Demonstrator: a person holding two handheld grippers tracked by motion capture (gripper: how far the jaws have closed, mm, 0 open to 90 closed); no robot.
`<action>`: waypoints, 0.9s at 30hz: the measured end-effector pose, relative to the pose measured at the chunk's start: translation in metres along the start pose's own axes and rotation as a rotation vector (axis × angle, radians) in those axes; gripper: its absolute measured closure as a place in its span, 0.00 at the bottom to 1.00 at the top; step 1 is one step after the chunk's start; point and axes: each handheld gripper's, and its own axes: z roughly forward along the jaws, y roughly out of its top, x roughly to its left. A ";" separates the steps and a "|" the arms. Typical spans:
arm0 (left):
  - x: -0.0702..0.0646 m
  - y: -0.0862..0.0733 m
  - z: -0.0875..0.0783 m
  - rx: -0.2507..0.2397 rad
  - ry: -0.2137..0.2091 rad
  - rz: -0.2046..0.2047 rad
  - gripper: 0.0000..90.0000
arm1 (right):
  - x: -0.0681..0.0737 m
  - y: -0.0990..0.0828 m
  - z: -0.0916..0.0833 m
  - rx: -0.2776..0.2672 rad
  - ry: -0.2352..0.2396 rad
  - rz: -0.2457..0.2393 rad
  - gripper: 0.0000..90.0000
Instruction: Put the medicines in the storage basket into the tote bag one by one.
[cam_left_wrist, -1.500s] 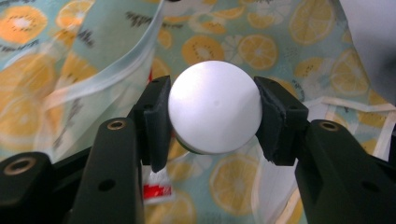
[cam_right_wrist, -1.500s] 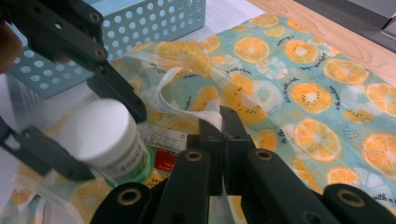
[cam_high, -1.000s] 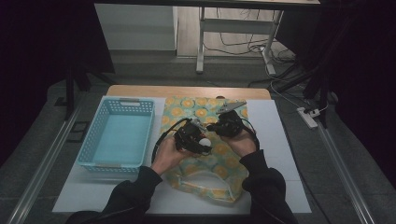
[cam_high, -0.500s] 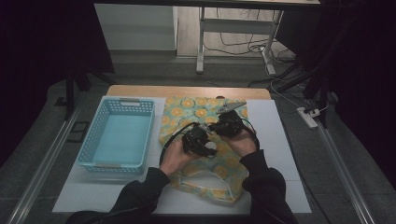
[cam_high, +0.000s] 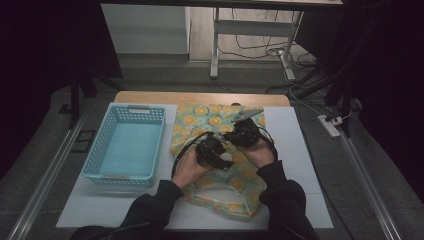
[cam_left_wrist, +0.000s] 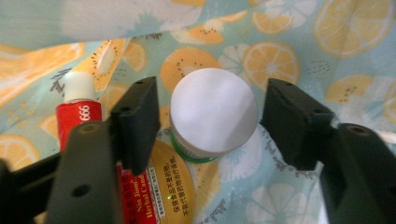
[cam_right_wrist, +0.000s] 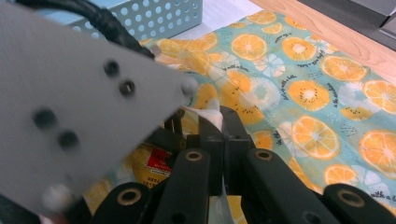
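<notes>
Straddling white-capped jar (cam_left_wrist: 213, 116) inside fruit-print bag (cam_left_wrist: 299, 42), left hand-held gripper (cam_left_wrist: 210, 123) agape.

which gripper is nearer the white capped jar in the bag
Left. The left gripper has its jaws on either side of the white-capped jar, just opened, not pressing it. The right gripper is beside it, shut on the fruit-print bag edge.
</notes>
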 end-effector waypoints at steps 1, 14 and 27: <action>0.000 0.000 -0.001 -0.001 -0.002 -0.003 0.33 | 0.000 0.000 0.000 0.000 0.000 0.000 1.00; -0.008 -0.011 -0.029 -0.045 -0.065 -0.031 0.13 | 0.001 0.000 0.000 -0.001 0.005 -0.008 1.00; -0.015 -0.030 -0.051 -0.084 -0.099 -0.036 0.01 | 0.001 0.000 0.000 -0.001 0.006 -0.009 1.00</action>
